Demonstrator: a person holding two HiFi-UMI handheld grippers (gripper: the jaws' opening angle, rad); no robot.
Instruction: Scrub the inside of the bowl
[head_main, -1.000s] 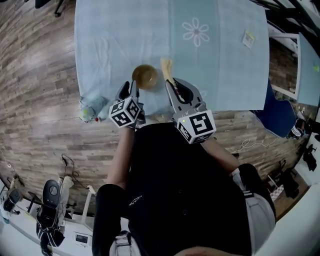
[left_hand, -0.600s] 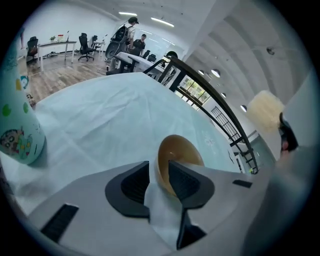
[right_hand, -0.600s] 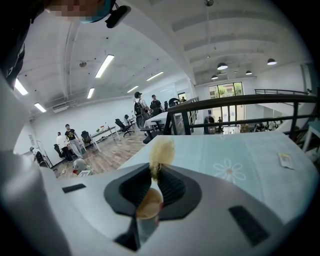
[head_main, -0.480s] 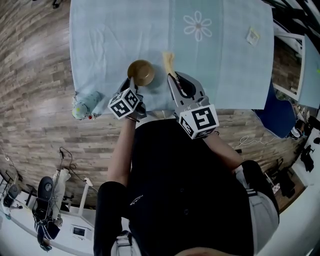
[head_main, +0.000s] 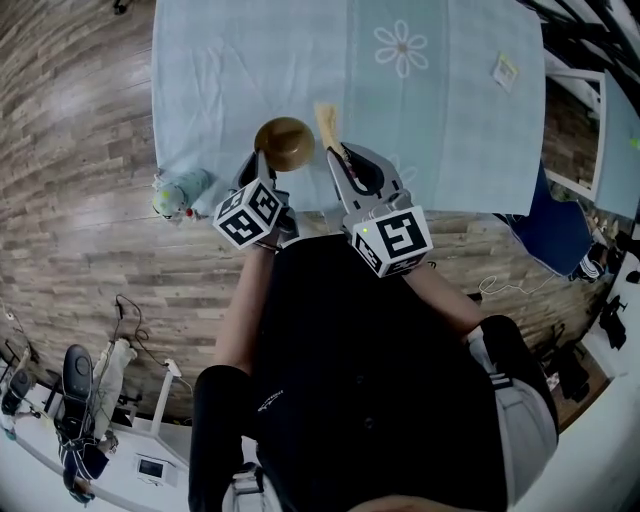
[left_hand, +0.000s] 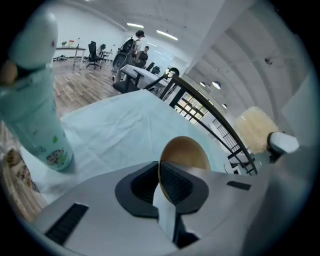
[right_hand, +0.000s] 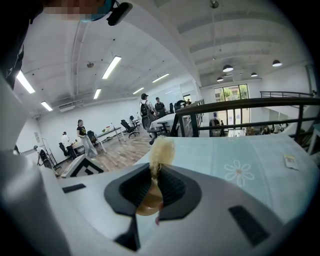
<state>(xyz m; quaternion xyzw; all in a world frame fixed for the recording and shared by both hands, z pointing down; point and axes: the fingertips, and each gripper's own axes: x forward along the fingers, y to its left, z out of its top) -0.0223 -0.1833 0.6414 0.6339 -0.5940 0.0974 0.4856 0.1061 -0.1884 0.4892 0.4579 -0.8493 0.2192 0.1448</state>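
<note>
Left gripper view: the left gripper (left_hand: 160, 176) has just been closing its jaws, and they now pinch the thin rim of the round, smooth brown wooden bowl (left_hand: 187, 150). The pale blue cloth-covered counter (head_main: 450, 120) lies behind the bowl. Right of the bowl, the right gripper (right_hand: 152, 187) clamps a wooden-handled brush (right_hand: 161, 151) with pale, fluffy fibres.

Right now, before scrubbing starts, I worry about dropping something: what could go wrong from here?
1. The left gripper, whose jaws have just been closing on the bowl, pinches only its thin rim; scrubbing pressure could lever it loose.
2. The right gripper holds the brush by its narrow handle, so it may pivot when pressed.
3. The bottle stands at the table corner; a sideways move might topple it.
</note>
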